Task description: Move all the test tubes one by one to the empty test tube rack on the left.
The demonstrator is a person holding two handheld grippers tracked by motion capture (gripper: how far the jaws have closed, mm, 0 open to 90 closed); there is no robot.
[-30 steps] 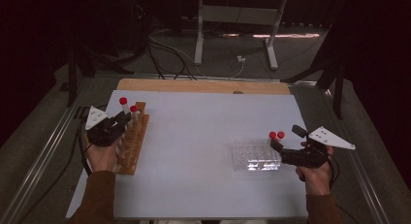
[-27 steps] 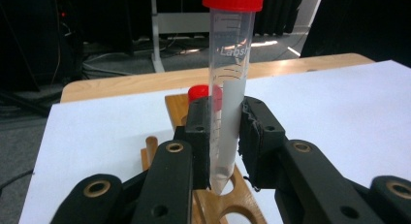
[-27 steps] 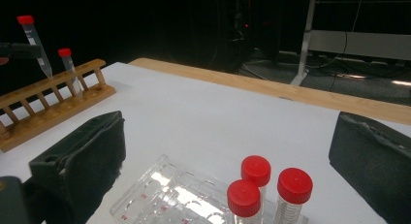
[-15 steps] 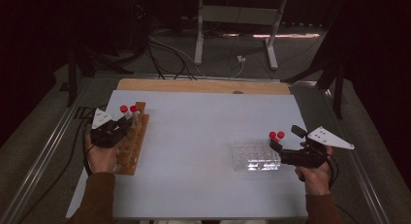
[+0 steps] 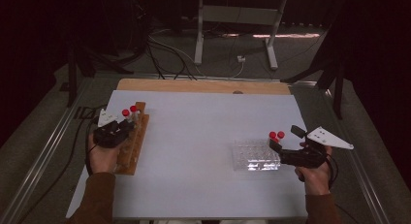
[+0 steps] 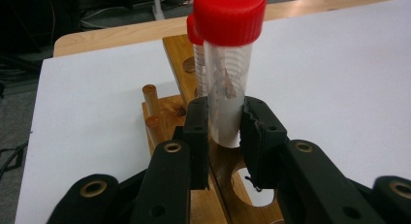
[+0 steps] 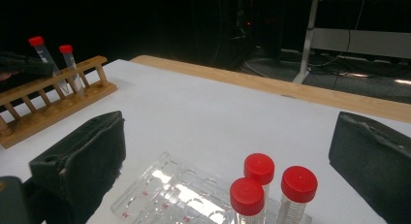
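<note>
Dark floor strewn with cables surrounds a white table [image 5: 203, 136] whose far edge is a strip of bare wood.

Along the left edge of the table a wooden rack [image 5: 133, 141] is laid lengthwise, with two red-capped tubes seen at its far end in the high view. The nearer of them, a clear tube [image 6: 225, 73], is clamped between the pads of the left gripper [image 6: 225, 134], which is held over the rack by the left hand [image 5: 102, 156]. In the left gripper view the tube is seen upright, gripped around its lower part, with an empty hole of the rack just below it. Whether its tip is seated in the rack cannot be told. The jaws have just been eased slightly, yet the pads are seen pressed against the tube's wall. A second tube [image 6: 197, 54] is seen directly behind the first, standing in the rack.

Near the right edge a clear plastic tray [image 5: 254, 156] is set, with three red-capped tubes [image 7: 269, 185] standing at its right end. The right gripper [image 5: 276, 144] is held by the right hand [image 5: 315, 173] just beside the tray, its jaws spread wide to either side of those tubes, with nothing gripped.
</note>
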